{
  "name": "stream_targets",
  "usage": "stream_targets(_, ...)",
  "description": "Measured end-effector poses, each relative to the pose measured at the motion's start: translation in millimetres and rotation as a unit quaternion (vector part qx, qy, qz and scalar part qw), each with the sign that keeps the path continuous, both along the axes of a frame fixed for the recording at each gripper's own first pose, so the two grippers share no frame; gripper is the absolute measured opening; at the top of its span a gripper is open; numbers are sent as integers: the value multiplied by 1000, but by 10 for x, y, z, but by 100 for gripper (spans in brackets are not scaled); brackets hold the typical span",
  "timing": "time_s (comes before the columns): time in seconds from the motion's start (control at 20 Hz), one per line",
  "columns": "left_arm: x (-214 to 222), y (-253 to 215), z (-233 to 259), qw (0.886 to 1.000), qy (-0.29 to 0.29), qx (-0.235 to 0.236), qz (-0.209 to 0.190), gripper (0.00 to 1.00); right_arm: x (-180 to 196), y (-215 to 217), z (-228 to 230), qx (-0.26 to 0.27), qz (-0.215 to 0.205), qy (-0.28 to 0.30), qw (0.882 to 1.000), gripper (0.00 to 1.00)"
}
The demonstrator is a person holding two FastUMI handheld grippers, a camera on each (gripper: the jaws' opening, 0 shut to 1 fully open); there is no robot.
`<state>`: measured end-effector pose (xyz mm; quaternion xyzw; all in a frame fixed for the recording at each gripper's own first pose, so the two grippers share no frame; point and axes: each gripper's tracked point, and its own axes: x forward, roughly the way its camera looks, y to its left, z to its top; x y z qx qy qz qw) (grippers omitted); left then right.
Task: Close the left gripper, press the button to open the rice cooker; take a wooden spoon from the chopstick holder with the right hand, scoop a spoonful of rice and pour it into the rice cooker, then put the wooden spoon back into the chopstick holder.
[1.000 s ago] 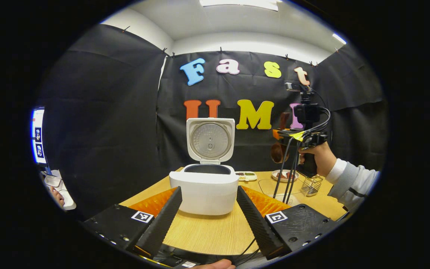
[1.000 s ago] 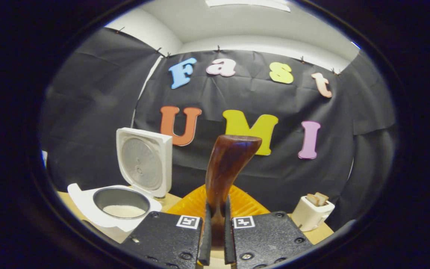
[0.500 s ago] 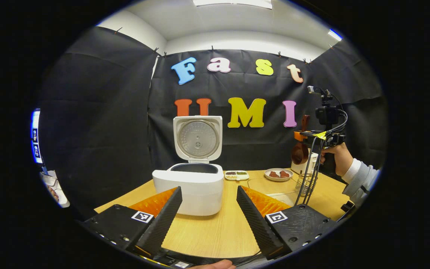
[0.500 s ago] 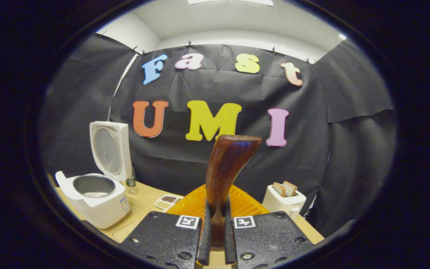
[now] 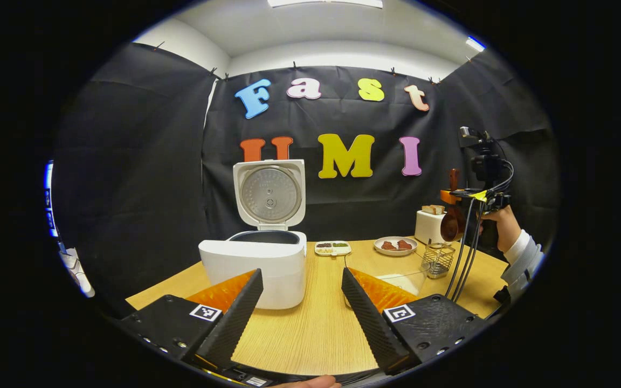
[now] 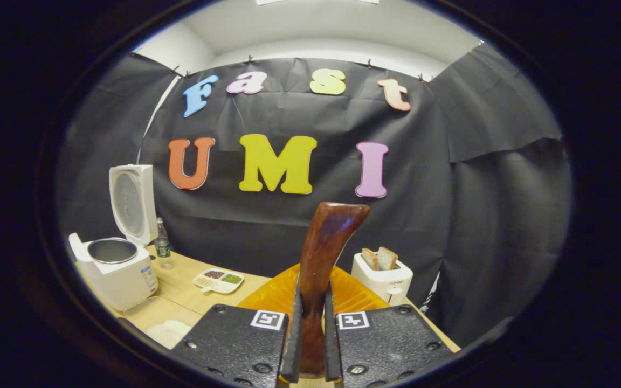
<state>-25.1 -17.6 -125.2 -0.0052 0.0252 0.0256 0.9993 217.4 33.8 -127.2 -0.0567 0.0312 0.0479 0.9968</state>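
The white rice cooker stands with its lid up, just beyond my left gripper, which is open with nothing between its fingers. At the right, a hand holds my right gripper above the wire chopstick holder. The dark wooden spoon hangs bowl-down from it. In the right gripper view, my right gripper is shut on the spoon; its handle points up and its bowl is hidden below. The cooker sits far left there.
A clear box with rice lies in front of the holder and also shows as the box. A toaster, a divided dish and a bottle stand along the back. A plate sits on the wooden table.
My right gripper has carried the spoon rightward, away from the cooker, to above the chopstick holder. The left gripper's view has swung left a little; it stays open.
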Motion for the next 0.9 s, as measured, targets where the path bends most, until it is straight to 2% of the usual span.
stream_targets(0.05,7,17,13,1000,-3,4,2,94,32,17,-77,13,4,9,1000,23)
stream_targets(0.1,15,50,17,1000,-5,8,7,95,88,14,-148,23,5,16,1000,23)
stream_targets(0.2,56,93,0,1000,-5,8,11,96,182,-54,-313,31,-2,30,999,24)
stream_targets(0.55,267,252,-74,1000,8,-1,21,96,290,-116,-447,31,1,42,999,27)
stream_targets(0.7,336,389,4,999,0,0,35,96,359,-298,-376,19,-29,32,999,51)
stream_targets(0.75,361,410,31,999,-4,2,34,96,339,-366,-292,10,-40,17,999,54)
stream_targets(0.9,432,548,60,999,-8,7,34,96,150,-441,-110,14,-61,-1,998,100)
